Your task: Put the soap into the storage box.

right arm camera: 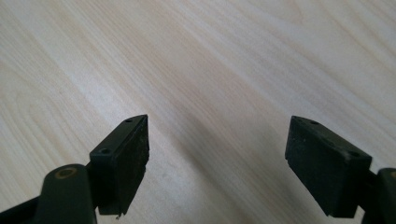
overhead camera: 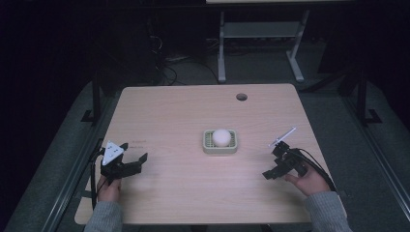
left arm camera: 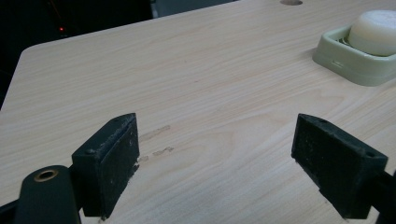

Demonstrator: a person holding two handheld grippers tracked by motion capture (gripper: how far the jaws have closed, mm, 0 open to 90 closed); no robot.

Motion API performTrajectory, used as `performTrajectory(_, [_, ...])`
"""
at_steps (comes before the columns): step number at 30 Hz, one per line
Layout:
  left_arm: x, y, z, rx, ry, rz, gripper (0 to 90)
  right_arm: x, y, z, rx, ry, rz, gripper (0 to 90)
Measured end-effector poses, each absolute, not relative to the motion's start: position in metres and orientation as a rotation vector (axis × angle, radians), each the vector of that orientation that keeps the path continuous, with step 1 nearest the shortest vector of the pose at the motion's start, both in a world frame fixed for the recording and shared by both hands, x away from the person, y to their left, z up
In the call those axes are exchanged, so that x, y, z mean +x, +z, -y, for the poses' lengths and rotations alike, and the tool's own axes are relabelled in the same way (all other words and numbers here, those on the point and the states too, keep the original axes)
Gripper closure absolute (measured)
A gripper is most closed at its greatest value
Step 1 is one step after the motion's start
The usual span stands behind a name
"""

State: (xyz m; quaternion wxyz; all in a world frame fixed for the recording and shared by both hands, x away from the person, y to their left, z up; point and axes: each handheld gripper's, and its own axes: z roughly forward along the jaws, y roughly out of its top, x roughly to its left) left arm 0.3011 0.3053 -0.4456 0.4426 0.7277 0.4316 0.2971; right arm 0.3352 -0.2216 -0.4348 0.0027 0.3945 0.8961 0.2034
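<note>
High view suggests nothing has begun: the white soap (overhead camera: 221, 137) sits untouched in its green dish (overhead camera: 207, 145) mid-desk (overhead camera: 169, 111), while left tongs (overhead camera: 129, 159) and right tongs (overhead camera: 273, 162) rest spread wide and empty, well apart from it.

Grey knit sleeves (overhead camera: 101, 216); black left gripper (overhead camera: 134, 153) carries a grey three-cornered plate.

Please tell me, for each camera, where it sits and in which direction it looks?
High view: above the person's side, looking forward and down on the table; both hands, left gripper and right gripper show.
Left gripper view: rides the left gripper, facing the soap in its dish.
Right gripper view: rides the right gripper, facing bare wood.
Shared: high and left gripper views both show the soap dish.
</note>
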Motion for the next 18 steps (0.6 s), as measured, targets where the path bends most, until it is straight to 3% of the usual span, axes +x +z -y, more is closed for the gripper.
performTrajectory(18, [0.301, -0.446, -0.304, 1.810, 0.738, -1.067, 14.8, 0.318, -0.442, 0.228, 1.252, 0.692, -2.778, 21.5])
